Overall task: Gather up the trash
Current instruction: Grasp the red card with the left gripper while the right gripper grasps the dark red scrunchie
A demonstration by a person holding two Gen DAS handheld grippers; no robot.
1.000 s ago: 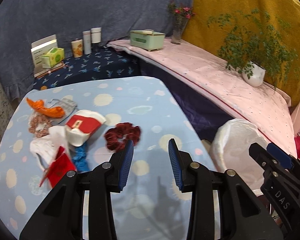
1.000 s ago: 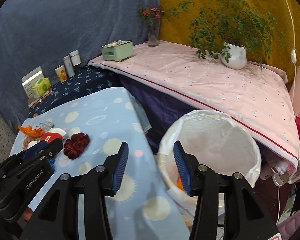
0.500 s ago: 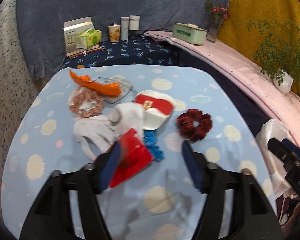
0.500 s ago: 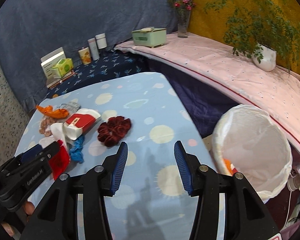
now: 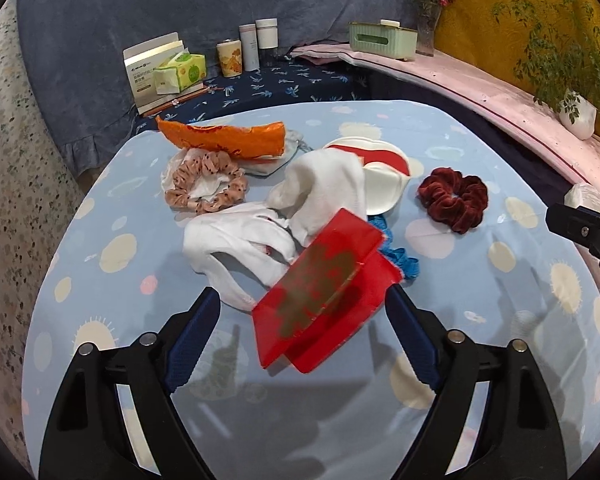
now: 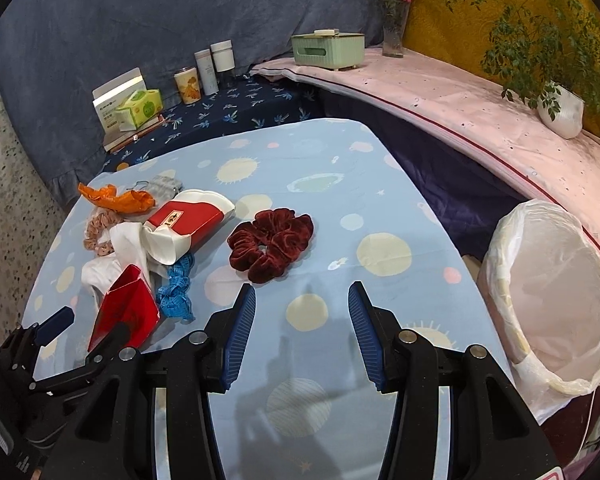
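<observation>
A flat red packet lies at the near edge of a litter pile on the blue dotted table. My left gripper straddles it with jaws opening, pads clear of it. Behind it lie white cloth, a red-and-white carton, an orange wrapper, a blue ribbon and a pink scrunchie. My right gripper hangs open and empty just short of a dark red scrunchie. A bin with a white liner stands off the table's right edge.
Beyond the table, a dark blue shelf carries a tissue pack, a printed can and two white bottles. A pink ledge holds a green box, a flower vase and a potted plant.
Both views swung left from the bin to the litter pile and dropped closer to the table. The left jaws spread wide around the red packet. The right jaws kept their gap.
</observation>
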